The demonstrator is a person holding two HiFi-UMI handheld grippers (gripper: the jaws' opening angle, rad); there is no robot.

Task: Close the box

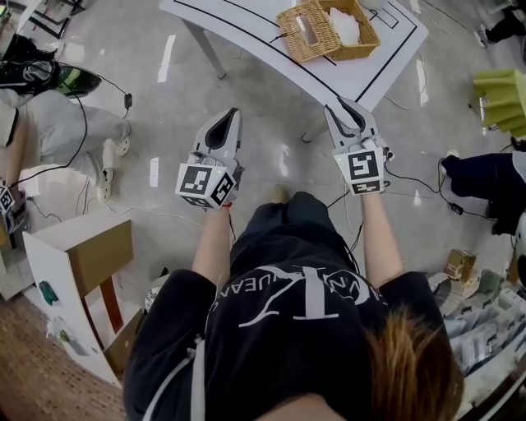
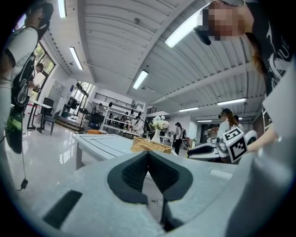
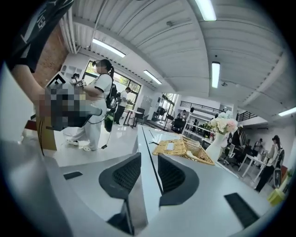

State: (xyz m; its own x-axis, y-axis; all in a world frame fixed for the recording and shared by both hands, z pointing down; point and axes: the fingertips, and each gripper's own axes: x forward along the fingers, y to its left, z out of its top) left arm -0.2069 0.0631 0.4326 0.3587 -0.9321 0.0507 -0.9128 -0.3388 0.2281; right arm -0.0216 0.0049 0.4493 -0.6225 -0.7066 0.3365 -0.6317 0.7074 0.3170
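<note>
Currently left claw is clenched empty, right claw released, both away from the wicker box on the surface

big open workshop rm, glossy pale grey floor w/ light glare, white table w/ black lines, ribbed white ceiling, long strip lights, tall windows at one side, brick wall, shelving at the back

Bright ceiling strip lts — glare on floor, fisheye edges.
</note>
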